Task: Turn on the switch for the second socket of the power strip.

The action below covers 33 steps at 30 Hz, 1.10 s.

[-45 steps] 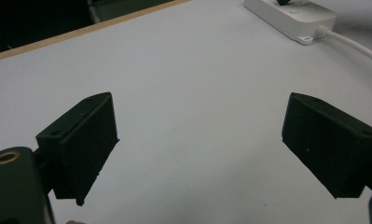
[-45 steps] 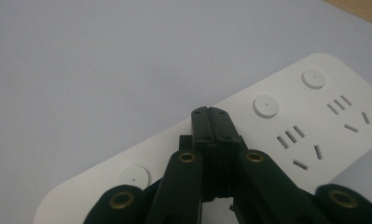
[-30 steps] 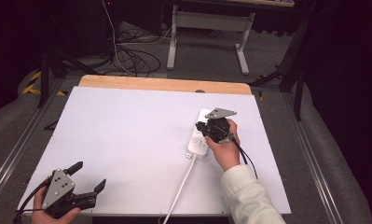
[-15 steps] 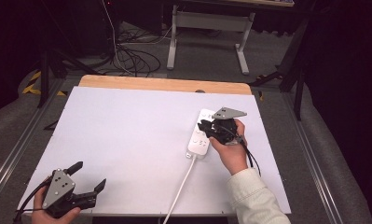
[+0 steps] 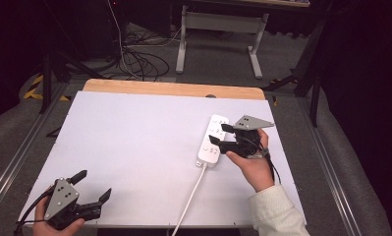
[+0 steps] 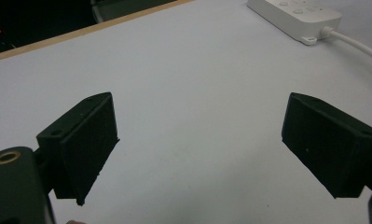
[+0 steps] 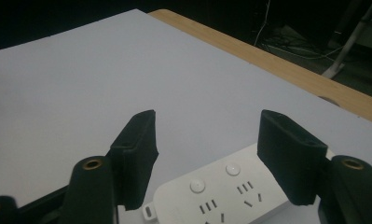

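High view: the right gripper (image 5: 217, 137) hangs over the near half of the white power strip (image 5: 212, 139), its jaws having just been opening with nothing between them. The left gripper (image 5: 94, 187) rests spread and empty, well apart to the strip's near left.

Left gripper view: the strip (image 6: 293, 16) lies far ahead, right of the jaws.

Right gripper view: the strip's buttons (image 7: 215, 177) sit just below the parted jaws. Lift straight off, so no jaw snags a switch.
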Tool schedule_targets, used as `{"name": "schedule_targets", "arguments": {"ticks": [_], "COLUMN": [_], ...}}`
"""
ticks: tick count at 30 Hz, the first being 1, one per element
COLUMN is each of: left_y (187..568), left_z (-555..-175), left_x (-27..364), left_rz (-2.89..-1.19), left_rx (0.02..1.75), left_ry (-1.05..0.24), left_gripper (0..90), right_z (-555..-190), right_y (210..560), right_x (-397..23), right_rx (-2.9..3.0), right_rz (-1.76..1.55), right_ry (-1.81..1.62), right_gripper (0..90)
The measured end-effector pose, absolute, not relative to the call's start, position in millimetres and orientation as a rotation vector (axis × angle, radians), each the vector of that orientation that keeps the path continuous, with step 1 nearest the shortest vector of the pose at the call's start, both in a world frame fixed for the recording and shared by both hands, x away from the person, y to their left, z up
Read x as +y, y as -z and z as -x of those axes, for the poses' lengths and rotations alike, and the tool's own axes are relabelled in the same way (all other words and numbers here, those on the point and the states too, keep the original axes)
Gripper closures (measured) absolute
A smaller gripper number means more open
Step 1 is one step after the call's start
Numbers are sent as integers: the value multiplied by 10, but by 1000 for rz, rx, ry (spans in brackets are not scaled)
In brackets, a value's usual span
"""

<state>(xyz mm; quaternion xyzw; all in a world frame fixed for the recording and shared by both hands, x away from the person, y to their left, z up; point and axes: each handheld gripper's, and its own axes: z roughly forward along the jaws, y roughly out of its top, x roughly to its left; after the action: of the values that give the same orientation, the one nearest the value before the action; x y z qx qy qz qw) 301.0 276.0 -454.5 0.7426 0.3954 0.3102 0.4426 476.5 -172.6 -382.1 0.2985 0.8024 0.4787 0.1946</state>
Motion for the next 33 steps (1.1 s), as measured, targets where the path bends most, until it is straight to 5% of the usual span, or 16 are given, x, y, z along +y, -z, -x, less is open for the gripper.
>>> {"name": "schedule_targets", "arguments": {"ticks": [12, 33], "left_y": [4545, 4528], "left_z": [-3003, -2988], "left_x": [2756, 2751], "left_rz": [-1834, -1827], "left_rx": [989, 987], "left_ry": [-761, -766], "left_gripper": [108, 108], "right_z": [-4432, -3959], "right_y": [3774, 4138], "right_x": [-1915, -2302], "right_rx": [2257, 2279], "right_rz": [-799, -752], "right_ry": [-1392, -1388], "right_gripper": [221, 167]}}
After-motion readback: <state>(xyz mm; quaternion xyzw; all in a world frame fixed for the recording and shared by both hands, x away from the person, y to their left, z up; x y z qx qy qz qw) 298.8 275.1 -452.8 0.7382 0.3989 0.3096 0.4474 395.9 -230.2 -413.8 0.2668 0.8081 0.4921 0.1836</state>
